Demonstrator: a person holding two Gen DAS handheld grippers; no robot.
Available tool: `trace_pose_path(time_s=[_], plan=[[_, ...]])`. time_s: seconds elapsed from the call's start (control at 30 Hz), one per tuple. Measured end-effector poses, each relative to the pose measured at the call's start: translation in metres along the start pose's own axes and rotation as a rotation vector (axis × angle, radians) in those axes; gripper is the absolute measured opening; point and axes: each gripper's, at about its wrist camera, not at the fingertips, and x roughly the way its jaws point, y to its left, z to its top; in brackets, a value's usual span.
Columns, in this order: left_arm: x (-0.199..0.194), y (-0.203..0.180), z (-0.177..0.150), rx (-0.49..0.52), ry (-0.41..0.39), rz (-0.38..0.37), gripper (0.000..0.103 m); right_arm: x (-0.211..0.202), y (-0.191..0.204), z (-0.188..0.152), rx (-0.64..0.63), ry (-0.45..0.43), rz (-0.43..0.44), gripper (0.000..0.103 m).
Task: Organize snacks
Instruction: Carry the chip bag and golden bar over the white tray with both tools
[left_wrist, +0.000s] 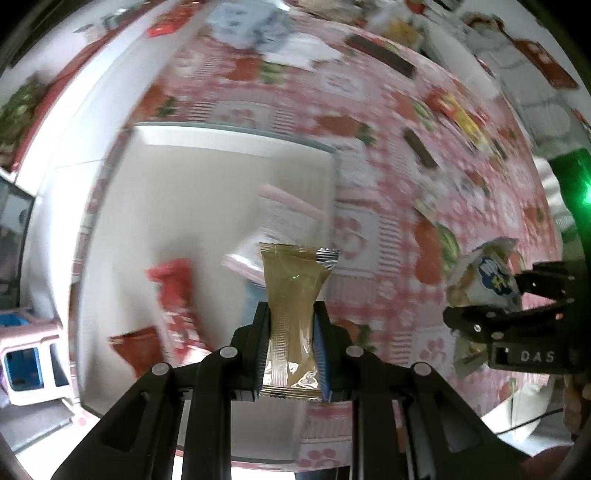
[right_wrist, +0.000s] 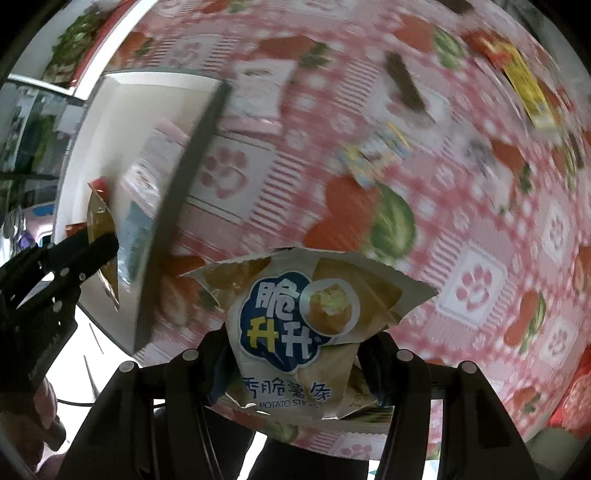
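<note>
My left gripper (left_wrist: 291, 314) is shut on a tan snack sachet (left_wrist: 293, 284), which hangs over the right side of a white box (left_wrist: 177, 206) that holds red packets (left_wrist: 177, 295) and pale pink-and-white ones (left_wrist: 284, 210). My right gripper (right_wrist: 295, 350) is shut on a white potato-sticks bag (right_wrist: 291, 317) with a blue logo, above the pink tablecloth (right_wrist: 461, 206). In the left wrist view the right gripper (left_wrist: 491, 310) and its bag (left_wrist: 484, 277) are at the right edge. The right wrist view has the left gripper (right_wrist: 99, 243) with the tan sachet (right_wrist: 98, 218) at its left, by the white box (right_wrist: 110, 147).
Loose snacks lie on the strawberry-patterned tablecloth: brown bars (left_wrist: 380, 55) (left_wrist: 419, 151) (right_wrist: 404, 86), a yellow-and-red packet (left_wrist: 461, 118) (right_wrist: 524, 85) and a small colourful packet (right_wrist: 373, 158). A pale wrapped pack (left_wrist: 251, 26) sits at the far end. A pink-and-blue stool (left_wrist: 29, 358) stands beyond the table's edge.
</note>
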Motion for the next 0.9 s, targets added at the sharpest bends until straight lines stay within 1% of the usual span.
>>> trace_pose_path(time_s=[0.13, 0.3, 0.33, 0.47, 0.63, 0.73, 0.8, 0.9], plan=[[-0.002, 0.032, 0.007, -0.067, -0.013, 0.032, 0.025, -0.004, 0.035, 0.035, -0.053, -0.009, 0.008, 0.059], [-0.002, 0.061, 0.008, -0.141, -0.012, 0.056, 0.025, -0.005, 0.081, 0.079, -0.106, -0.019, 0.023, 0.059], [-0.001, 0.067, 0.008, -0.155, -0.009, 0.063, 0.025, -0.001, 0.092, 0.084, -0.113, -0.022, 0.026, 0.059], [0.005, 0.081, 0.009, -0.193, 0.001, 0.074, 0.025, 0.006, 0.13, 0.112, -0.138, -0.026, 0.039, 0.059], [0.009, 0.089, 0.01, -0.221, 0.007, 0.077, 0.025, 0.011, 0.163, 0.14, -0.146, -0.023, 0.056, 0.059], [0.011, 0.093, 0.008, -0.237, 0.011, 0.081, 0.025, 0.015, 0.177, 0.155, -0.15, -0.029, 0.062, 0.059], [0.013, 0.097, 0.006, -0.247, 0.019, 0.084, 0.025, 0.018, 0.195, 0.172, -0.146, -0.03, 0.067, 0.059], [0.018, 0.1, 0.005, -0.253, 0.032, 0.088, 0.025, 0.023, 0.201, 0.186, -0.134, -0.027, 0.077, 0.059]])
